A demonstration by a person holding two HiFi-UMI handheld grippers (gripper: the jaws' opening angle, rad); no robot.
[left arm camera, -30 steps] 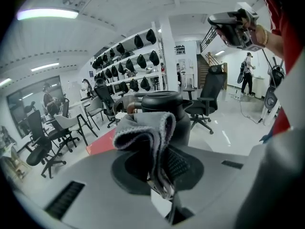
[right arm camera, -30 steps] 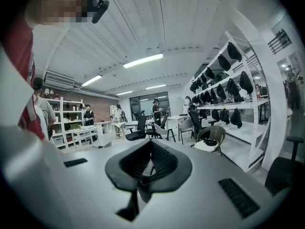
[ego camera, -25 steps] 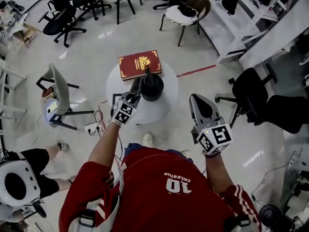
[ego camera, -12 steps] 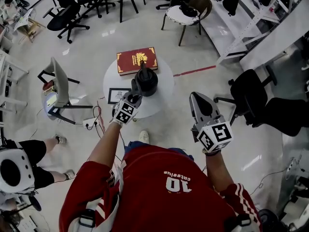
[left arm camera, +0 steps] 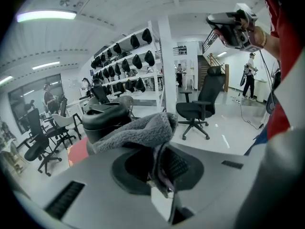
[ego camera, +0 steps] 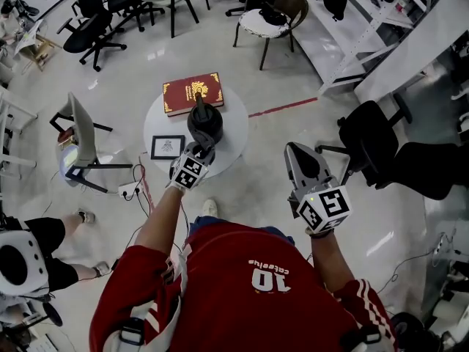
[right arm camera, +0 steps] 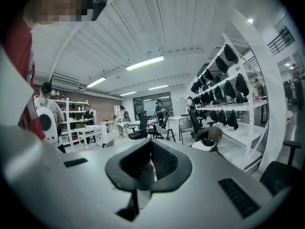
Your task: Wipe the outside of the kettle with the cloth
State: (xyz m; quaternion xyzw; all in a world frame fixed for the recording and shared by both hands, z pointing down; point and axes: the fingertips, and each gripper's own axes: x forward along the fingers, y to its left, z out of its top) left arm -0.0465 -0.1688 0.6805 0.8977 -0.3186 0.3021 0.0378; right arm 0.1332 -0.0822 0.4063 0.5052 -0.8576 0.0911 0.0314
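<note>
Left gripper (left arm camera: 159, 163): jaws clamped on grey cloth (left arm camera: 136, 130), which bunches just in front of black kettle (left arm camera: 104, 120); cannot tell whether cloth touches kettle. Kettle stands on round white table (ego camera: 231, 141), near red book (ego camera: 192, 92); book has gilt cover, title unreadable. Right gripper (right arm camera: 150, 168): jaws together, nothing between, held well off the table. Red shirt (ego camera: 242, 292) reads "10".

Head view looks steeply down, table (ego camera: 233, 134) upper centre; left gripper view, close, shares its kettle (left arm camera: 105, 120); right gripper view faces shelves (right arm camera: 224, 99)
</note>
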